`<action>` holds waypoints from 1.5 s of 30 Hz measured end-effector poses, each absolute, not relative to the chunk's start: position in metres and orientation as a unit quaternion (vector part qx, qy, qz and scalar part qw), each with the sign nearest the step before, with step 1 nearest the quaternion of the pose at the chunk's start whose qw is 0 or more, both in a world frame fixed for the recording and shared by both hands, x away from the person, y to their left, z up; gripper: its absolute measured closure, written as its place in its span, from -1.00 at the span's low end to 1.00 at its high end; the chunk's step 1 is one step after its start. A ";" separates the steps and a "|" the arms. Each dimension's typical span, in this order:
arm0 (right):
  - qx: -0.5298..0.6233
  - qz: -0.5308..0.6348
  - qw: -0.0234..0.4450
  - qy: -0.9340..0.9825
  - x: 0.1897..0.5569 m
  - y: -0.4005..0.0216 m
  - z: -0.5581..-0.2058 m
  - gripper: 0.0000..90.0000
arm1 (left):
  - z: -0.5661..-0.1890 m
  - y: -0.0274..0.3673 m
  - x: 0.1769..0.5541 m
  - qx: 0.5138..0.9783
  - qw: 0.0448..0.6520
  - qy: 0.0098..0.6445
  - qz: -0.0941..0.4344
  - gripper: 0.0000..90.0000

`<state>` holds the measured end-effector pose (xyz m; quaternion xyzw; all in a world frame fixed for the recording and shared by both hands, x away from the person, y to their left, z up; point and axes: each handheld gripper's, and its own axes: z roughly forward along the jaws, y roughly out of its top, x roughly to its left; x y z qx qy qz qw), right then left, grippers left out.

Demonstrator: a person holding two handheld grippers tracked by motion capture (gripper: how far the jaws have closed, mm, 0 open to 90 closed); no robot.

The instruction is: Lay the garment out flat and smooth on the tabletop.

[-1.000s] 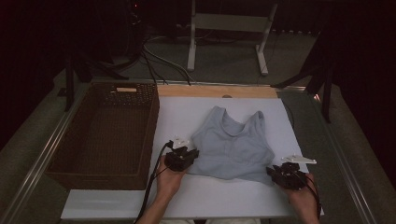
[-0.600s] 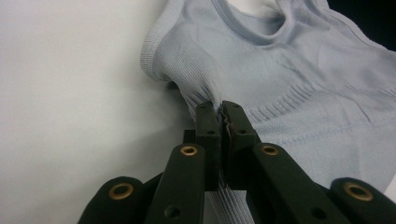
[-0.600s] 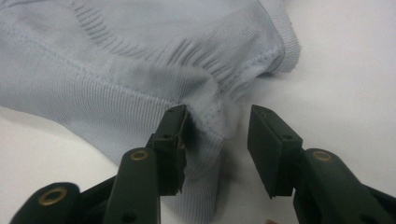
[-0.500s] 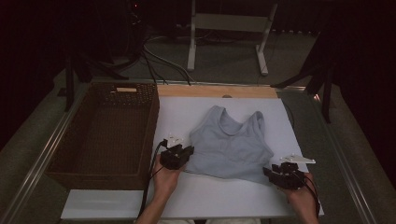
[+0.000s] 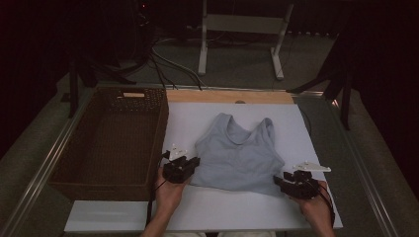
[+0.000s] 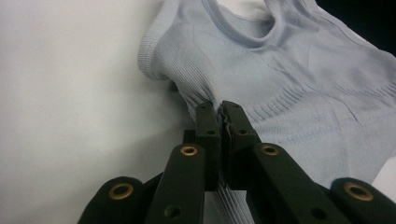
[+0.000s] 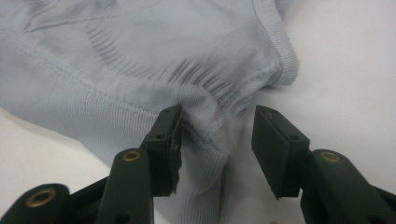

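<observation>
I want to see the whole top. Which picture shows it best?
The high view: the whole top lies flat there, straps and all. The left gripper view shows one side of it pinched in the left tongs. The right gripper view shows its hem corner by the open right tongs.

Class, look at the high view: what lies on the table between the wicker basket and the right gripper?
The light blue tank top lies spread there, with the left gripper shut on its near edge. The basket sits left, the right gripper right.

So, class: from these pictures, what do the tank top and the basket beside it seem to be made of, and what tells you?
Tank top: a soft, matt, pale blue knit fabric, probably stretchy; ribbed bands and stitched hems show, and it puckers where the left gripper pinches it. Basket: dark brown wicker or a similar woven fibre, judging by its openwork walls; which fibre cannot be told.
</observation>
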<state>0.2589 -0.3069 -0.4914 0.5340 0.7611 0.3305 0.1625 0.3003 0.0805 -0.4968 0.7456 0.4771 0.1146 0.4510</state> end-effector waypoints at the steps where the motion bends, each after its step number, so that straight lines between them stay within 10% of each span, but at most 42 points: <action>1: 0.533 0.329 0.161 0.763 0.259 -0.306 -0.492 0.23 | -0.497 0.081 0.300 0.746 0.451 0.477 0.115 0.97; 9: 0.538 0.314 0.156 0.767 0.262 -0.305 -0.496 0.83 | -0.498 0.076 0.304 0.740 0.460 0.480 0.104 0.97; 45: 0.526 0.310 0.147 0.778 0.237 -0.302 -0.489 0.84 | -0.491 0.087 0.274 0.756 0.457 0.459 0.098 0.97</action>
